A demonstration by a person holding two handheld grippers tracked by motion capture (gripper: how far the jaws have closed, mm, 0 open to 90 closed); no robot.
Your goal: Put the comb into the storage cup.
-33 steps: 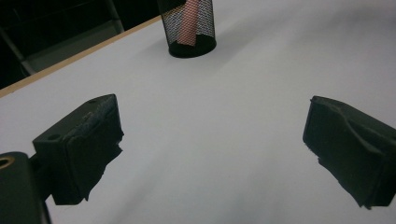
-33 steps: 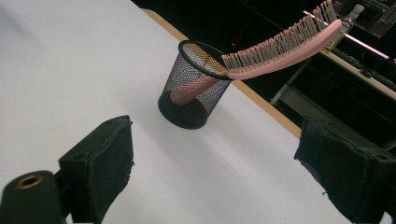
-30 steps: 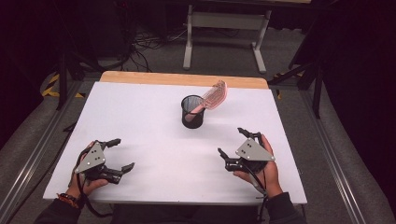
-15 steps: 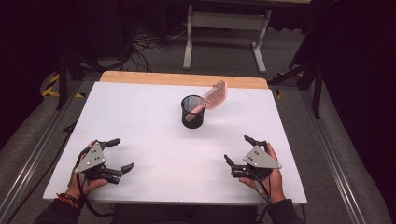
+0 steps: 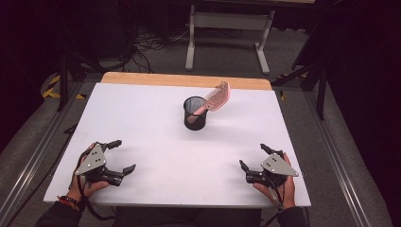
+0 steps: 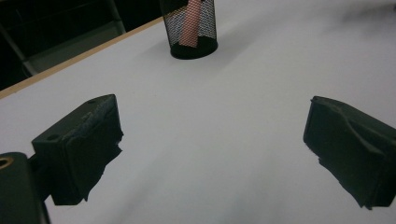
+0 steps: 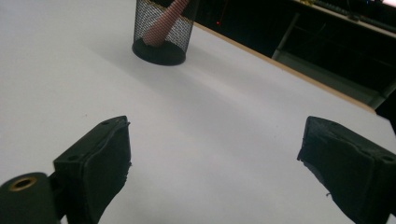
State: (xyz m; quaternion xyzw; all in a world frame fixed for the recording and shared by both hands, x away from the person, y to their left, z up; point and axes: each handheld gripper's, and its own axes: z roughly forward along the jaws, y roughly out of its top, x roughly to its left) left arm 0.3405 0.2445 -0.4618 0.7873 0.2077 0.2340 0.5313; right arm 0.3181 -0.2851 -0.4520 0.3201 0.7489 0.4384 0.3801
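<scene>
Comb (image 5: pixel 218 98): pink, leaning handle-down in black mesh cup (image 5: pixel 195 113) mid-counter (image 5: pixel 156 127) toward its far edge | left tongs (image 5: pixel 118 156): wide open, empty, near edge, well apart from cup | right tongs (image 5: pixel 253 158): wide open, empty, likewise.

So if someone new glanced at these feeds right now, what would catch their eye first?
Probably the black wire-mesh cup standing upright toward the far middle of the white table, with a pink comb leaning out over its rim to the right. Next, the left gripper and right gripper, each held in a hand near the table's near corners, jaws open and holding nothing.
</scene>
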